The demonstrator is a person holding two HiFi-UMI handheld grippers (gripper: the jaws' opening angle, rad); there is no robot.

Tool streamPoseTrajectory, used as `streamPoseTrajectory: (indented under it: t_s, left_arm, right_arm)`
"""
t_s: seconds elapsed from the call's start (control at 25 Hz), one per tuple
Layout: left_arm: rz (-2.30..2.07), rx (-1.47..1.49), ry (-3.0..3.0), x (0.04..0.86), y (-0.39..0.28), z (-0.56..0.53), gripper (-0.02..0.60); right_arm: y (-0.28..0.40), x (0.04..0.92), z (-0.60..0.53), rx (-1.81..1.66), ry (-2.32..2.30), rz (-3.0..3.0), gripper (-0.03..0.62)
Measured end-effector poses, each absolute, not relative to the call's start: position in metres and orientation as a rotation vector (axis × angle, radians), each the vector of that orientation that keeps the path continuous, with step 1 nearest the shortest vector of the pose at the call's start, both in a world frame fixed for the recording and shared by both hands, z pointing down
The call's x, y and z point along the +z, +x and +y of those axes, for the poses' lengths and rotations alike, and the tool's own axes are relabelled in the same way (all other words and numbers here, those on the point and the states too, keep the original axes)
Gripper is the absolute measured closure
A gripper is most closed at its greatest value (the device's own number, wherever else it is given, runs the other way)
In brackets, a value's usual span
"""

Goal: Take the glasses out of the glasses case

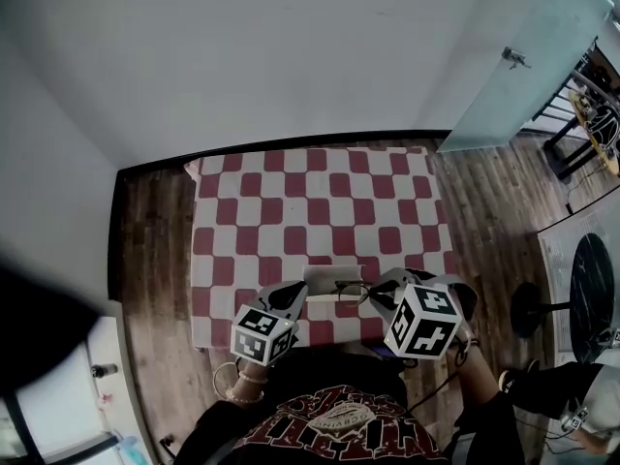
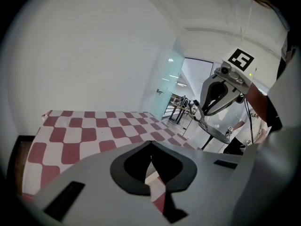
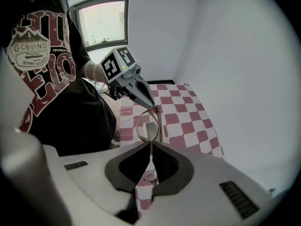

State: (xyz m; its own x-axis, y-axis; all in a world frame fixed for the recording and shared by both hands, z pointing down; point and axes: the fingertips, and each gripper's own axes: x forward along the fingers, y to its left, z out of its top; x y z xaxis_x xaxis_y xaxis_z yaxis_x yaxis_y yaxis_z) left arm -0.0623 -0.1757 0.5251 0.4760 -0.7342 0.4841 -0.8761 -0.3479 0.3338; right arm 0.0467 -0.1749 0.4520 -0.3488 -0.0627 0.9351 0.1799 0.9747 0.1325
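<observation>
Near the worktop's [image 1: 291,201] front edge, on its red-and-white checked cloth [image 1: 320,177], stands one pale case [image 1: 327,277]. It is the only container here. Its lid looks raised, but what lies inside cannot be made out from any view.

One pair of glasses [image 3: 148,124] is in sight. It hangs between the two grippers, with the rims upright. In the head view it lies across the case's right end, and whether it touches the case cannot be told. In the right gripper view the case shows pale through one lens.

Two grippers are at work, each carrying one marker cube. The right gripper [image 3: 150,147] has its jaws clenched on the thin frame, which runs straight up out of the seam between them. The left gripper [image 2: 150,147] has its jaws pressed together, and only cloth and a pale strip show in the gap below the seam. In the right gripper view its tip meets the far rim of the glasses, but whether it pinches the rim cannot be told.

One person stands at the near edge in a black shirt [image 3: 44,65] with red print. Off to the right are one glass door [image 1: 523,66] and one dark round table [image 1: 591,289] on the wood floor.
</observation>
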Motion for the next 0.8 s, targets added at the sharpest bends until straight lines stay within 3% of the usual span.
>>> streamPoseTrajectory:
  t_s: [0.8]
  left_arm:
    - [-1.264, 0.378, 2.232, 0.530, -0.042, -0.178, 0.575]
  right_arm:
    - [0.050, 0.425, -0.154, -0.222, -0.133, -1.970, 0.563]
